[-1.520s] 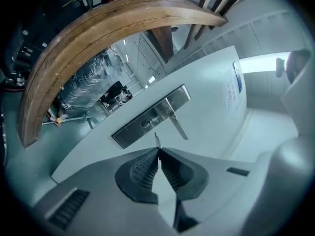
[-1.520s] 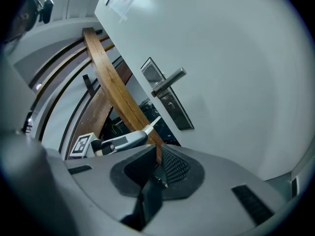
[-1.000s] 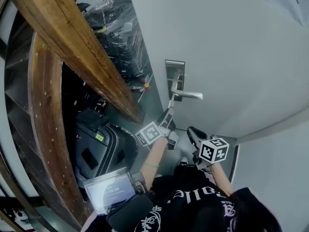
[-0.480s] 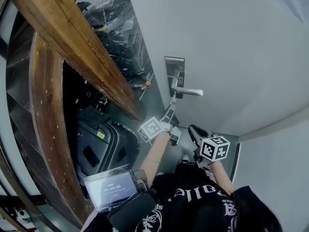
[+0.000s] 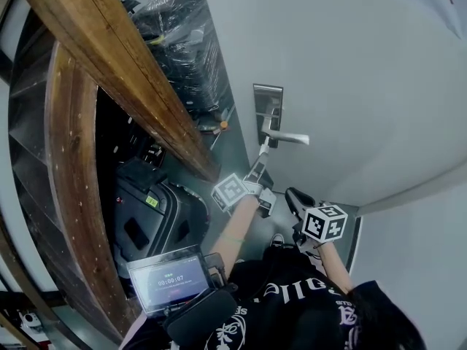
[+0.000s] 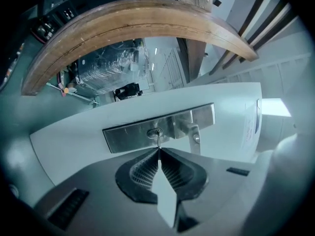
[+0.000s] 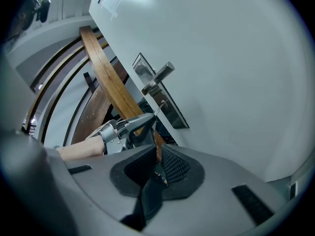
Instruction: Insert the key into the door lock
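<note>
Key pinched in left gripper, its tip at the keyhole.

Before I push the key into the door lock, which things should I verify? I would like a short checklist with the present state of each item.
1. Key gripped: ok. The left gripper has its jaws shut on it.
2. Key tip at the keyhole: ok. The tip meets it on the lock plate.
3. How deep the key sits: cannot tell.
4. Blade turned to match the slot: cannot tell, too small.
5. Handle clear of the key: ok. It sticks out beside the keyhole, apart from the jaws.
6. Right gripper out of the way: ok. It is off the door, jaws apart and empty.
</note>
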A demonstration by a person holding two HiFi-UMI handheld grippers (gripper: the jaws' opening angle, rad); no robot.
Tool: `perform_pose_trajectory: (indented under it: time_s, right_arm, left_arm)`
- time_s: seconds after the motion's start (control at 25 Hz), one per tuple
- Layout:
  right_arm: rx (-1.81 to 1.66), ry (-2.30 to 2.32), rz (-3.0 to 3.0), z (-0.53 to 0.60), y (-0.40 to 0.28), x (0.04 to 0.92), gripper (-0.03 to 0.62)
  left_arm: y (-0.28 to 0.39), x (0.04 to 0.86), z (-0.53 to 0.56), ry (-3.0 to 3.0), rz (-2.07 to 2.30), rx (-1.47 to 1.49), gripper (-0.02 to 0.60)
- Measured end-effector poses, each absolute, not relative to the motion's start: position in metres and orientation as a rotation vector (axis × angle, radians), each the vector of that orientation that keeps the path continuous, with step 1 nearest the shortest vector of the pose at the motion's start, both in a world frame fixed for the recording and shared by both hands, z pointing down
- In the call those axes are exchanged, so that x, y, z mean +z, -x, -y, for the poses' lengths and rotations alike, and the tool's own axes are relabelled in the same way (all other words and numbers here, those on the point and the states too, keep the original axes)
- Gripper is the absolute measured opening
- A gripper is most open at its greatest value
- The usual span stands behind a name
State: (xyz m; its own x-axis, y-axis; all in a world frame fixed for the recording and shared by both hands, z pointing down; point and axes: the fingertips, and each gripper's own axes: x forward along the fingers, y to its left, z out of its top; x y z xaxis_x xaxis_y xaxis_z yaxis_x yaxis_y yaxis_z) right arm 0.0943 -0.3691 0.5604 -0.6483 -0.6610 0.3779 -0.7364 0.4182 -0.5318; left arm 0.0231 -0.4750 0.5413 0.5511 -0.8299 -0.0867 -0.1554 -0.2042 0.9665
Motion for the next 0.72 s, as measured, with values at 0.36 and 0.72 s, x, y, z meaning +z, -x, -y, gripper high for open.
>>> perform_pose_trajectory:
  time_s: [0.36,0.72]
  right_arm:
    - [1.043,-1.262,2.535,0.365,-0.091,0.565,0.041]
    - [1.038,-1.273,2.515,0.368,-0.090,0.567,0.043]
  left_arm:
    - [-0.011,0.539,0.478,-1.601,0.855,-0.878,0.018]
    - [-0.029,0.530,0.495,-1.574,0.791,-0.883,0.018]
